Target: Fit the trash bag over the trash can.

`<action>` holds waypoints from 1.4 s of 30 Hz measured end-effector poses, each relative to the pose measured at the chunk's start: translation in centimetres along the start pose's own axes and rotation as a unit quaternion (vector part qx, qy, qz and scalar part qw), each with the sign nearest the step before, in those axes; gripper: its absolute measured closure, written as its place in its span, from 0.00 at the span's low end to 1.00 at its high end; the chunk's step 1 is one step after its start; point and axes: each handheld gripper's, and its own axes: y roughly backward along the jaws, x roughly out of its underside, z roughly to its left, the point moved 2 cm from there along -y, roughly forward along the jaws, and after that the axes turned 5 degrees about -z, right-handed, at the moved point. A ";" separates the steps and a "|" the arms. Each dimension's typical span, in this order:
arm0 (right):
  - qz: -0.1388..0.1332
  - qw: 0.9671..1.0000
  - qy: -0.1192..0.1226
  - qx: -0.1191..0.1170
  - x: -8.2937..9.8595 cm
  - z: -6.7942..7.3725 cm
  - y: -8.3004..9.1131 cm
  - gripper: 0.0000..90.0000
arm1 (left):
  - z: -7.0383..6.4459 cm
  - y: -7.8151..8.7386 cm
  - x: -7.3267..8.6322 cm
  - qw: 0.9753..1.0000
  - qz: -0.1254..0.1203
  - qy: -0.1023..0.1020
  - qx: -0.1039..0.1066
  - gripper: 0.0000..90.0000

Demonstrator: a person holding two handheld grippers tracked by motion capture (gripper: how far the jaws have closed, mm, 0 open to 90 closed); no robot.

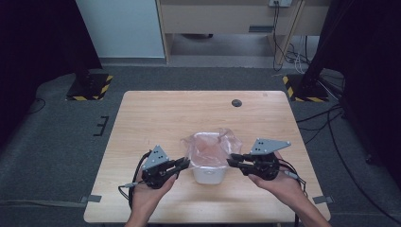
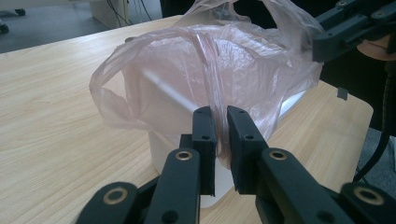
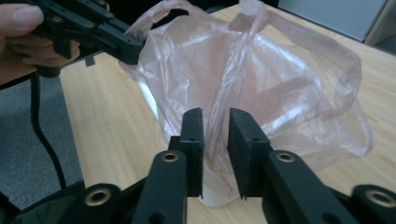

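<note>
On the table (image 1: 156, 113), near its front edge: a bin (image 1: 208, 174), with a bag (image 1: 211, 147) in it, spilling over the rim. Left gripper (image 1: 185, 163) at the bag's left side, right gripper (image 1: 231, 161) at its right.

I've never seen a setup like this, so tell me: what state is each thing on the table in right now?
Bag: thin pink plastic, open at the top, draped over the bin.
Bin: white, upright on the table, lined by the bag.
Left hand-held gripper: jaws nearly closed on a bag fold.
Right hand-held gripper: jaws narrowly apart around a bag fold.
Table: wooden, bare elsewhere.
</note>
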 end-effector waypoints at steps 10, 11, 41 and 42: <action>0.006 1.000 0.003 0.004 0.9 -0.2 -0.6 0.86 | 0.1 -0.6 0.4 1.000 0.005 0.004 -0.001 0.89; 0.007 1.000 0.004 0.006 0.9 -0.3 -0.6 0.87 | 0.1 -0.6 0.4 1.000 0.004 0.005 -0.002 0.89; 0.032 0.999 0.010 -0.001 4.0 -1.8 -2.4 1.00 | 2.3 -3.1 2.6 0.999 0.029 0.043 -0.015 0.97; 0.035 0.999 0.009 -0.002 4.1 -1.8 -2.5 1.00 | 2.4 -3.2 2.7 0.999 0.031 0.042 -0.016 0.97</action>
